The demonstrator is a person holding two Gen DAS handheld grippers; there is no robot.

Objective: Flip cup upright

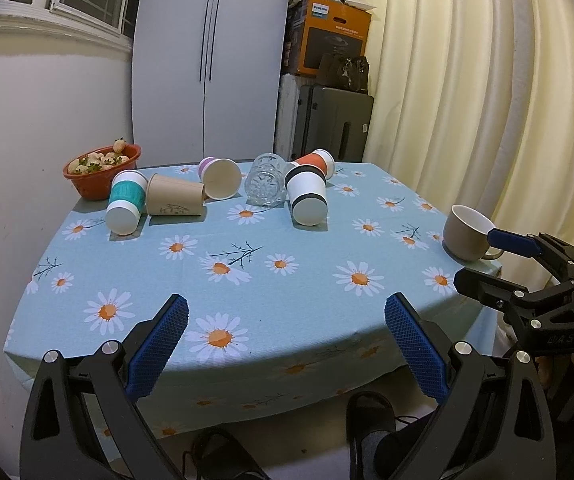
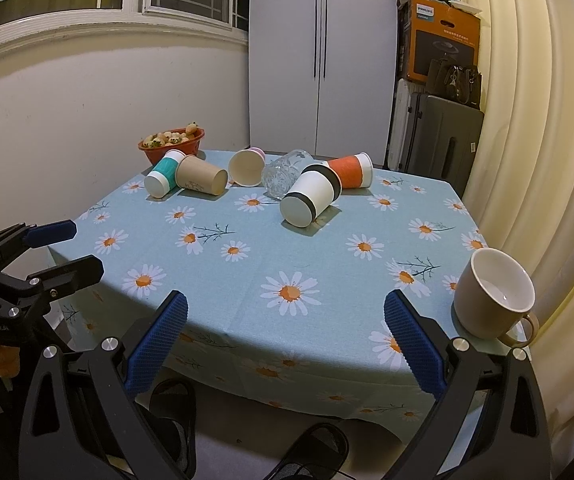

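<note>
Several cups lie on their sides at the far end of the table: a teal-banded cup point(image 1: 124, 202) point(image 2: 162, 175), a brown paper cup point(image 1: 174, 200) point(image 2: 201, 176), a pink-based cup point(image 1: 220, 177) point(image 2: 246, 167), a clear glass point(image 1: 265, 183) point(image 2: 284, 174), a black-banded white cup point(image 1: 307, 195) point(image 2: 311, 193) and an orange cup point(image 1: 315, 163) point(image 2: 349, 171). A beige mug point(image 1: 467, 234) point(image 2: 494, 295) stands upright at the near right corner. My left gripper point(image 1: 286, 354) point(image 2: 65, 248) is open and empty at the near edge. My right gripper point(image 2: 286, 354) is open and empty beside the mug; it also shows in the left wrist view point(image 1: 487, 260).
The table carries a blue daisy cloth point(image 1: 279, 280) point(image 2: 287, 248). A red bowl of fruit point(image 1: 101, 168) point(image 2: 172, 143) sits at the far left corner. A white wardrobe, stacked boxes and a suitcase stand behind, with curtains at the right. Slippers lie on the floor below.
</note>
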